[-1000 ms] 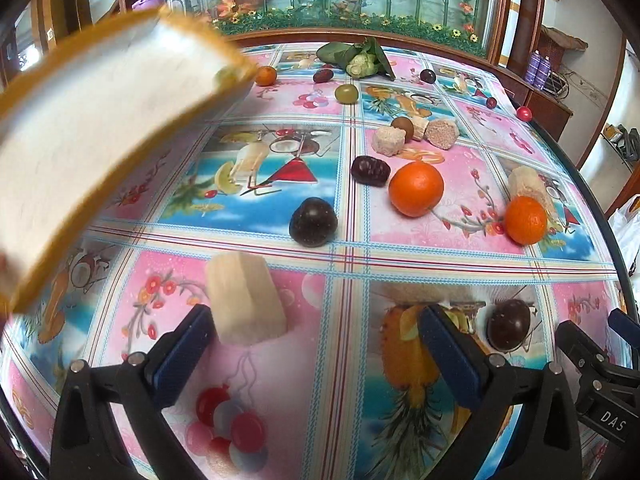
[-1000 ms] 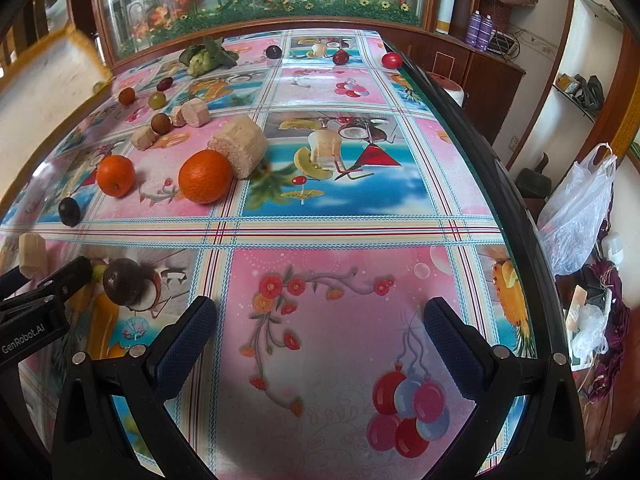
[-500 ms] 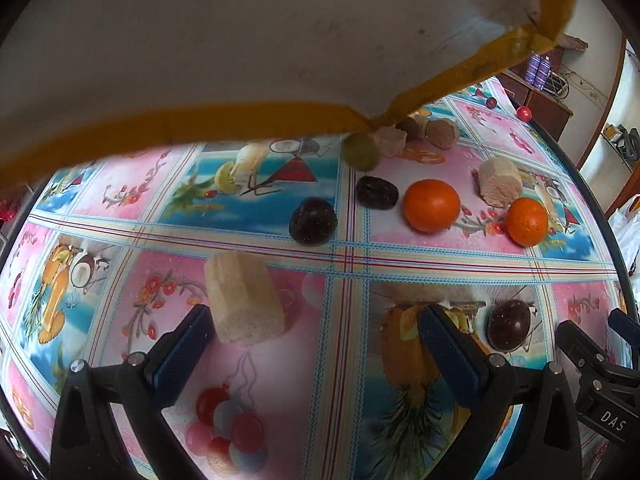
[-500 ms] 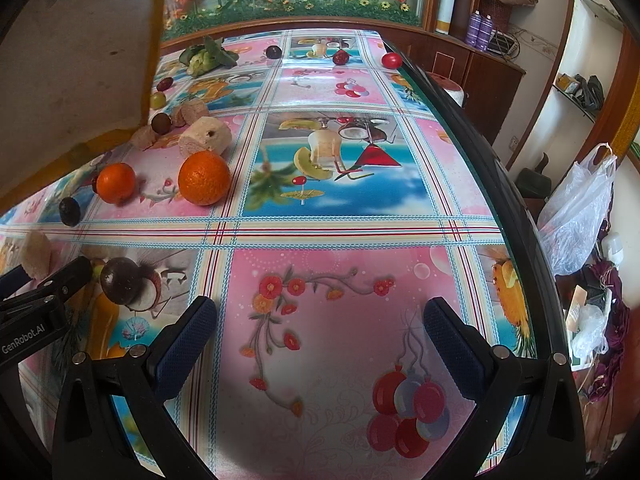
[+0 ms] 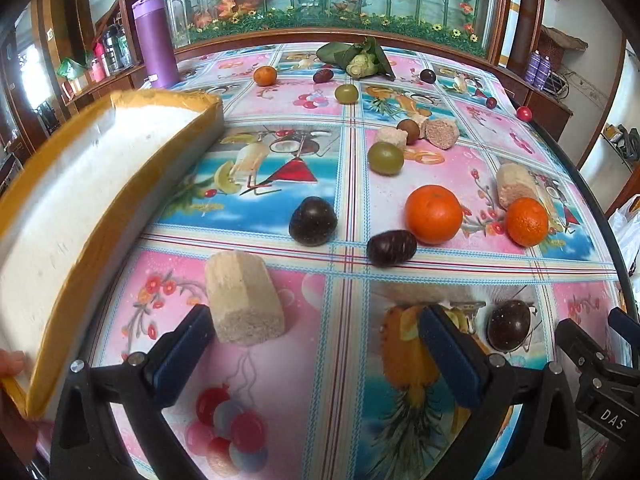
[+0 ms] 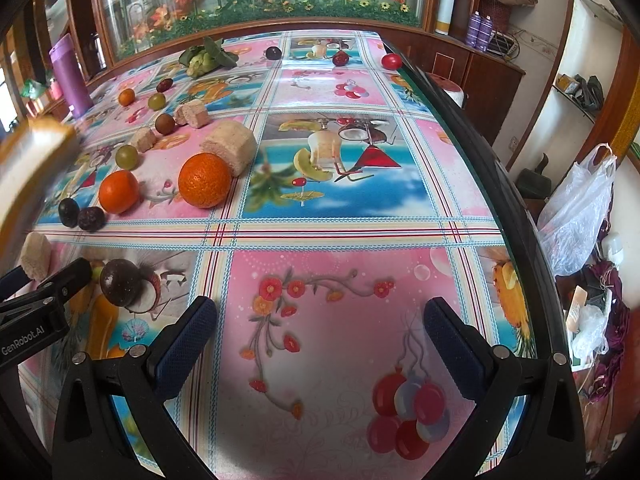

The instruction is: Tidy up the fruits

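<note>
Your left gripper [image 5: 316, 344] is spread wide and holds nothing; its left finger [image 5: 182, 354] is just beside a beige block [image 5: 244, 298] on the table [image 5: 280, 380], I cannot tell if they touch. Your right gripper [image 6: 320, 336] is also spread wide, empty, above bare tablecloth.

Fruit count, left wrist view: 3 oranges, i.e. a big one [image 5: 433, 214], one near the right edge [image 5: 526, 222] and a small one far back [image 5: 265, 75]. 2 green round fruits [image 5: 385, 158] [image 5: 346, 93]. 3 dark fruits near the grippers [image 5: 313, 220] [image 5: 391, 247] [image 5: 509, 324], w/ the last one between the two grippers. Beige blocks: approx. 4 more behind. A leafy vegetable [image 5: 362, 60] lies at the far end.

On the left a white tray with yellow rim [image 5: 80, 200] is tilted above the table; a fingertip [image 5: 10, 362] touches its near corner.
</note>
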Motion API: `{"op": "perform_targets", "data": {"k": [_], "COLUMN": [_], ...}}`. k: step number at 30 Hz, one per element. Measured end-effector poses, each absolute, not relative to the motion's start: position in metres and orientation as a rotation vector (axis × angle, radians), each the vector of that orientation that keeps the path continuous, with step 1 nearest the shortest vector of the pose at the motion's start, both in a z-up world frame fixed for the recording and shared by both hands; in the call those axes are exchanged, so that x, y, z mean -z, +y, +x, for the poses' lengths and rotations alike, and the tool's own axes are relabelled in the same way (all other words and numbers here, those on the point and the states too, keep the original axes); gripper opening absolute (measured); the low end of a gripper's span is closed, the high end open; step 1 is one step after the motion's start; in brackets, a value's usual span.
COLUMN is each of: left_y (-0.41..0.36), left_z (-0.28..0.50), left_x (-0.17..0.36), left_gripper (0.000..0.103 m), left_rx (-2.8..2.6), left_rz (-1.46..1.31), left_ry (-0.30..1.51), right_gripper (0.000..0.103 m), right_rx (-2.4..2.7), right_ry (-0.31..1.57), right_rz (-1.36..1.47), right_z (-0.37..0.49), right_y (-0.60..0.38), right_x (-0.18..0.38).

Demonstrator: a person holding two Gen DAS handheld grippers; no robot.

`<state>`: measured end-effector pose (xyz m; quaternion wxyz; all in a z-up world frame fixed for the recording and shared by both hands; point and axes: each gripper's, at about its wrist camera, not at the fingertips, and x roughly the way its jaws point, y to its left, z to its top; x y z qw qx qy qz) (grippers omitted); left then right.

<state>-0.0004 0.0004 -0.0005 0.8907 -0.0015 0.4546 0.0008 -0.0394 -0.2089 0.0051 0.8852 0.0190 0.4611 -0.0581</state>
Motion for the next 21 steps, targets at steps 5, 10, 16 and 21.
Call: {"op": "perform_targets", "data": {"k": [5,10,16,21], "left_y": [0.0006,0.0006,0.0007,0.0010], "left_z": [-0.0006,-0.0006,-0.0001,-0.0002], "left_x": [0.0004,0.0005,0.0008,0.0009], "left_gripper": [0.103,0.103,0.103,0.103], "left_rx": [-0.001,-0.001,-0.003,-0.003], "left_rz": [-0.003,-0.003,-0.005,-0.006], "left_ry": [0.944,0.944,0.943,0.944], "right_gripper": [0.103,0.103,0.103,0.103], "right_rx": [0.121,0.121,0.121,0.121], "right_ry": [0.959,0.959,0.958,0.957], "right_rz": [0.039,0.039,0.039,0.039], "right_z": [-0.0392,-0.0389,-0.0387,-0.0391], "right_y": [-0.2090,-0.2091,-0.2089,-0.2086], "right_x": [-0.0049,-0.0048,-0.0042,-0.0032]}}
